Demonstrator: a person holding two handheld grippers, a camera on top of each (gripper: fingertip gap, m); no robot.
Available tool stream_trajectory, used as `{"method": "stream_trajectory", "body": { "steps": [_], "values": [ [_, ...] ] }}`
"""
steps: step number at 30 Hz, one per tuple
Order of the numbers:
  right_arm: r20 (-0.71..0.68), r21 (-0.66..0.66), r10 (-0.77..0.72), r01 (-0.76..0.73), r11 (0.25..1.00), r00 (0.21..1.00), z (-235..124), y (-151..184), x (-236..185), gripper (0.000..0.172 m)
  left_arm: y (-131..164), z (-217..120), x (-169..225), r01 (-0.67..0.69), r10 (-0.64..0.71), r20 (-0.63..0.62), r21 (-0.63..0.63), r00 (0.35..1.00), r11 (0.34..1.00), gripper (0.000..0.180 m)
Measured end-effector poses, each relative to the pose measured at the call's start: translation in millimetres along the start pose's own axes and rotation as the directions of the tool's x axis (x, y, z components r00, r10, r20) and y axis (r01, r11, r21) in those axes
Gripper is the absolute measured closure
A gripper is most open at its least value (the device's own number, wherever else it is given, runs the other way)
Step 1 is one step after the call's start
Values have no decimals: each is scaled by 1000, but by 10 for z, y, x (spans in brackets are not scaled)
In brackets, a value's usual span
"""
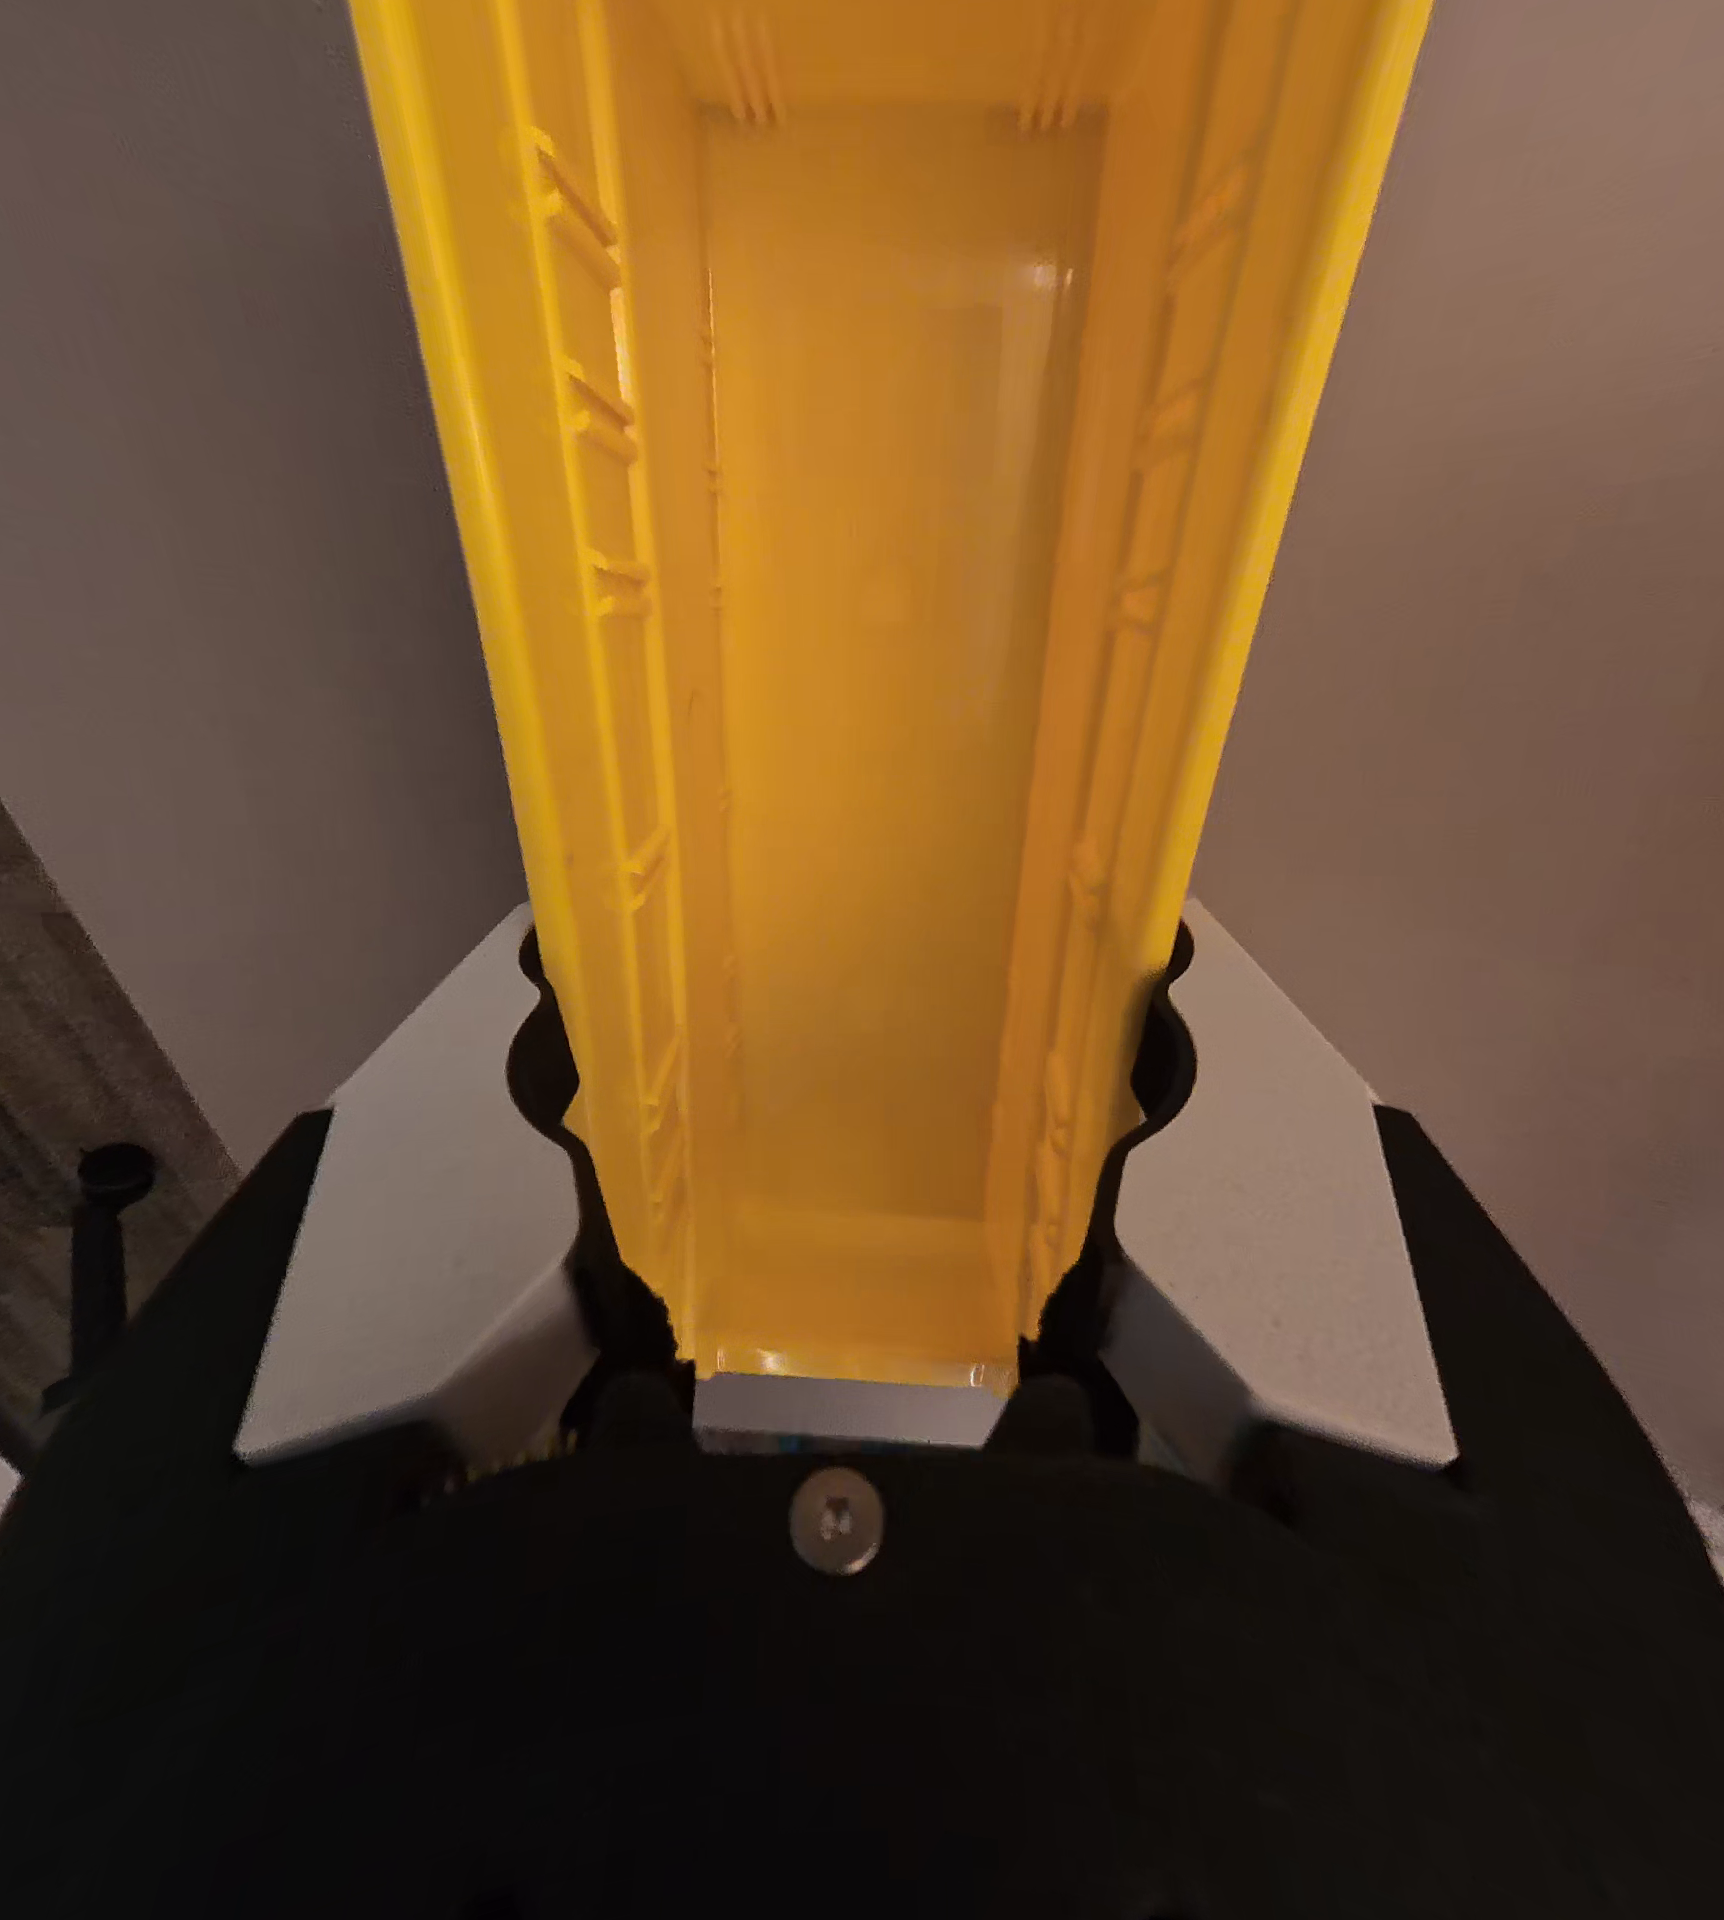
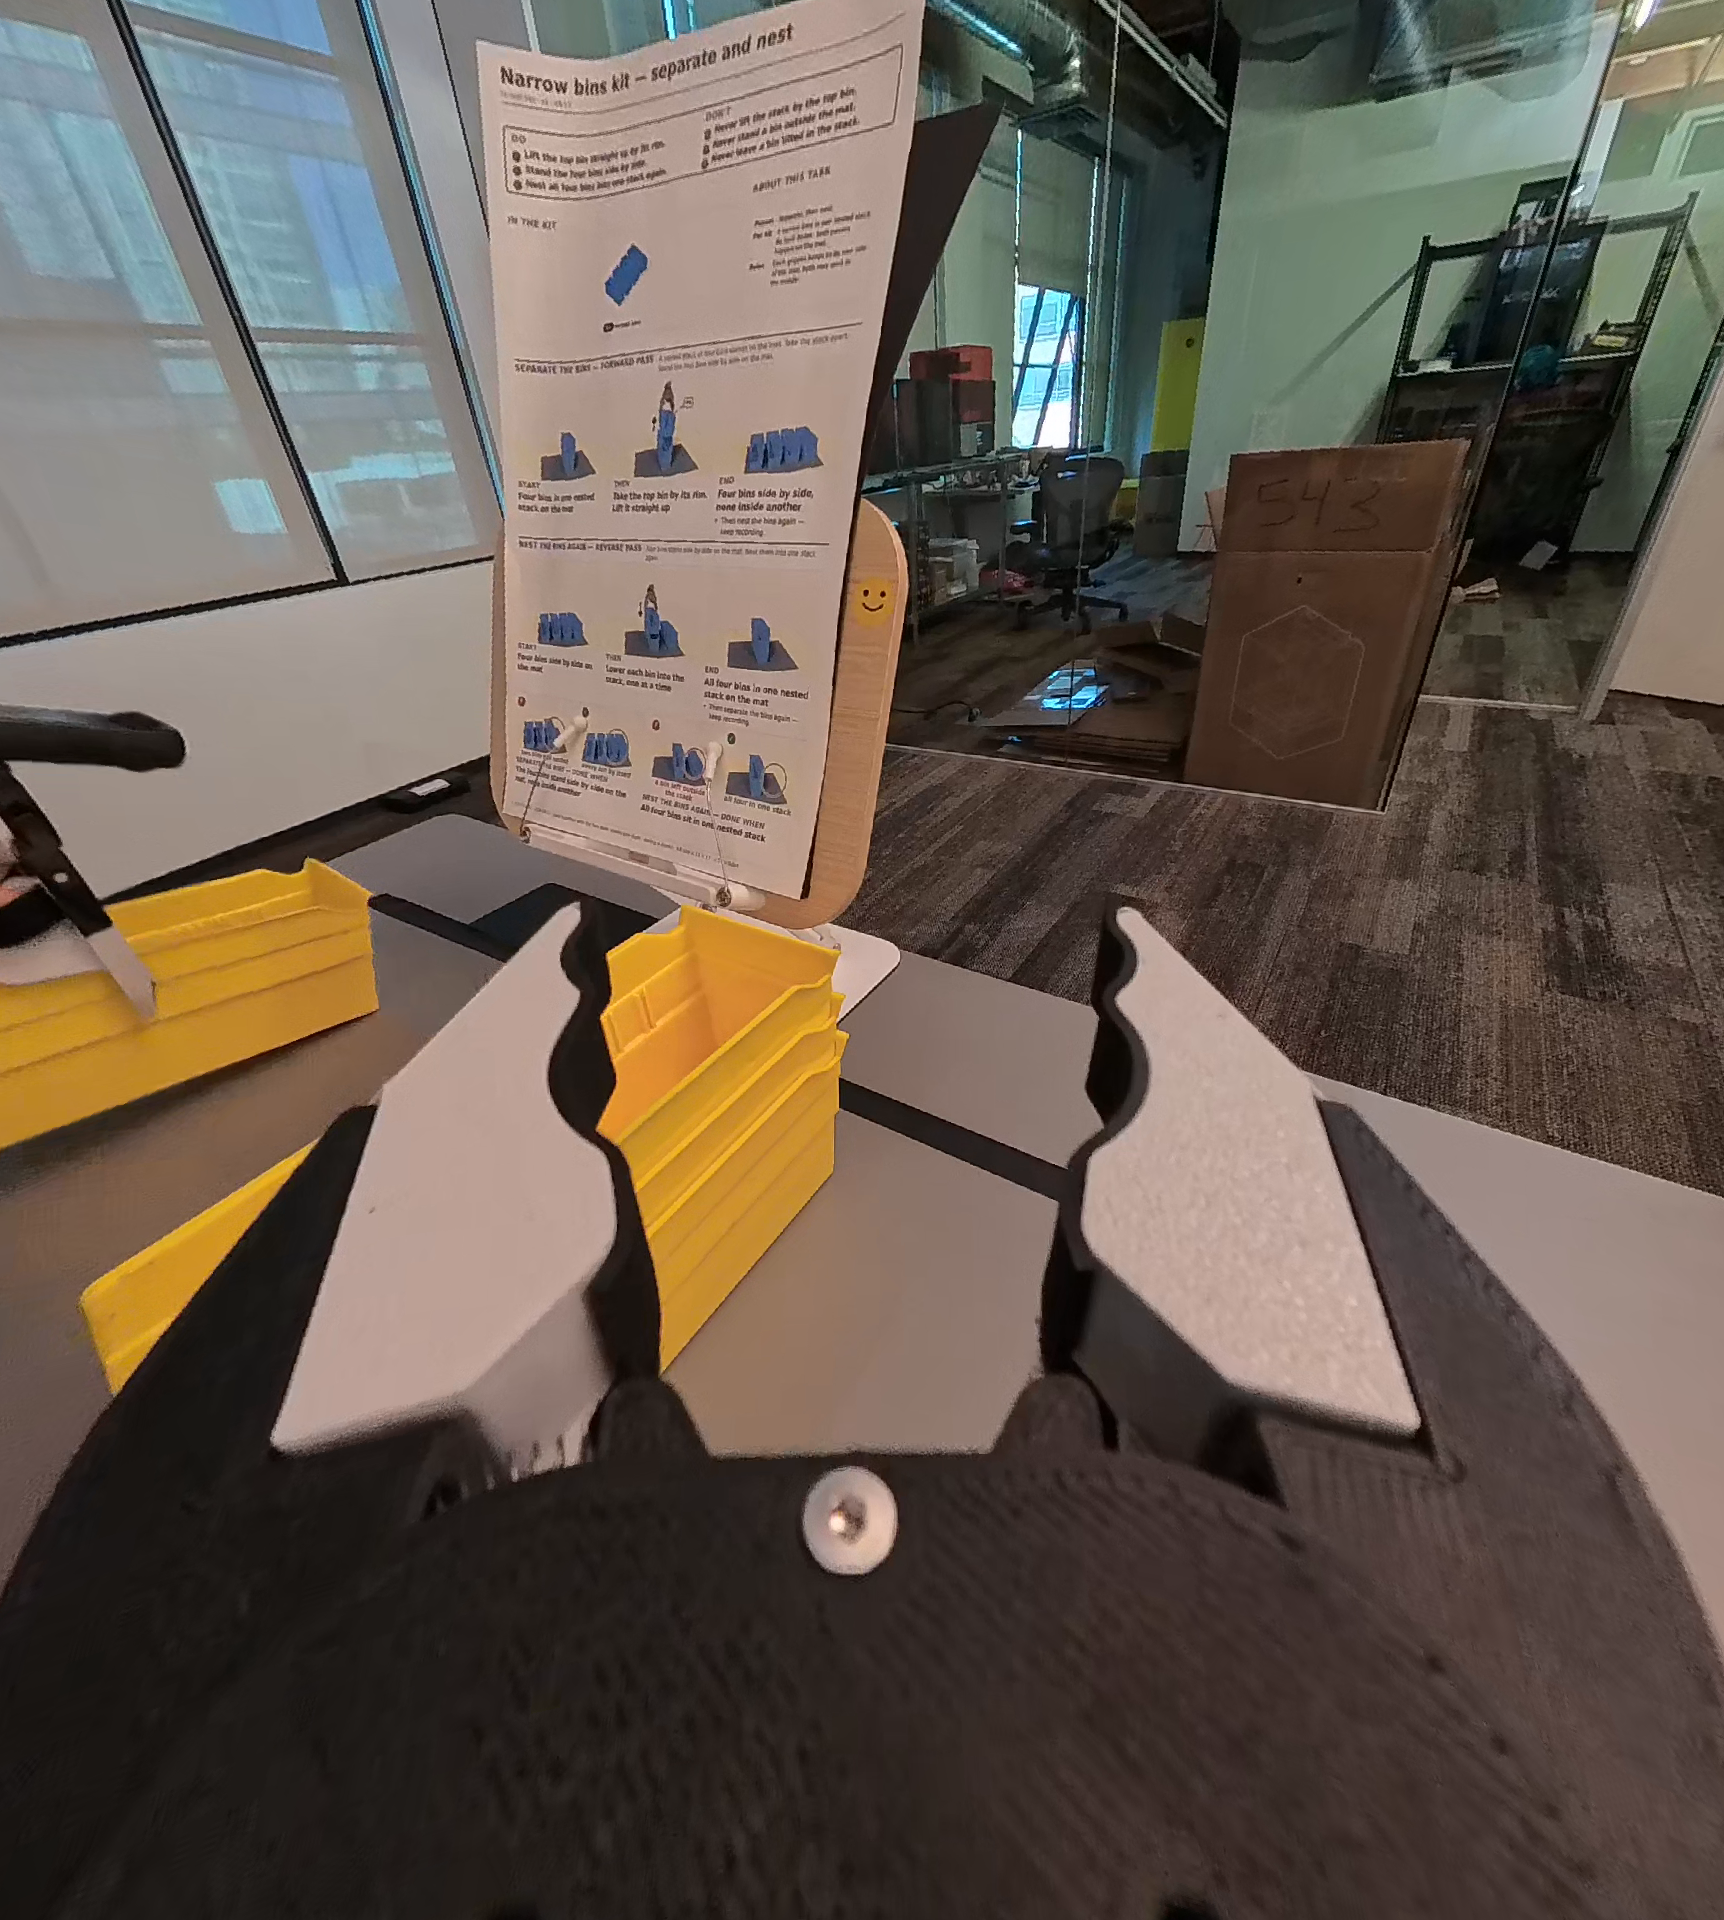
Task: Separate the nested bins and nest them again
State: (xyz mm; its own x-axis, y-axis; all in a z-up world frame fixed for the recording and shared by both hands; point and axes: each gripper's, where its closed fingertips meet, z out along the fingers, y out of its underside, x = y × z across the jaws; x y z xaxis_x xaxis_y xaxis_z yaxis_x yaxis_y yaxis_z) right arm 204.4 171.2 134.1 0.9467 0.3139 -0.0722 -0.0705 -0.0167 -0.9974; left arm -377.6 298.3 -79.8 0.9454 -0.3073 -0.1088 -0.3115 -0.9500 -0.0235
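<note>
Your left gripper (image 1: 858, 935) pinches a long yellow bin (image 1: 889, 623) running toward twelve o'clock, both pads against its walls, while your right gripper (image 2: 837, 977) hangs spread, unloaded, over the table (image 2: 941, 1299), nested yellow bins (image 2: 733, 1091) at eleven o'clock.

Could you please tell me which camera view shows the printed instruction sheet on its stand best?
The right wrist view: the instruction sheet stands upright behind the nested yellow bins. The left wrist view shows none of it, only a yellow bin between its fingers.

Nested yellow bins (image 2: 723, 1101) block the right tool's (image 2: 842, 997) left; table (image 2: 951, 1226) ahead is open.
</note>
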Motion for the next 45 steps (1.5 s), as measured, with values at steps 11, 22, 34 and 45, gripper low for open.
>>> {"method": "stream_trajectory", "body": {
  "steps": [11, 22, 34, 45],
  "values": [
    [12, -7, 7, -7, 1000, 1000, 2, 16, -4, 79, 118, -794, 283, -97, 102, 81, -67, 992, 993, 69],
    [-3, -72, 38, -38, 997, 999, 32, 179, 119, 80, -101, -2335, 1573, -333, 318, 244, 22, 916, 943, 69],
    [-69, -172, 128, -138, 975, 989, 76, 489, 391, 81, -514, -2535, 3184, -230, 227, 49, 82, 973, 970, 69],
    [-32, -243, 131, -135, 961, 991, 195, 651, 269, 80, -537, -1836, 4093, -41, 28, -189, -61, 981, 997, 68]
  ]
}}
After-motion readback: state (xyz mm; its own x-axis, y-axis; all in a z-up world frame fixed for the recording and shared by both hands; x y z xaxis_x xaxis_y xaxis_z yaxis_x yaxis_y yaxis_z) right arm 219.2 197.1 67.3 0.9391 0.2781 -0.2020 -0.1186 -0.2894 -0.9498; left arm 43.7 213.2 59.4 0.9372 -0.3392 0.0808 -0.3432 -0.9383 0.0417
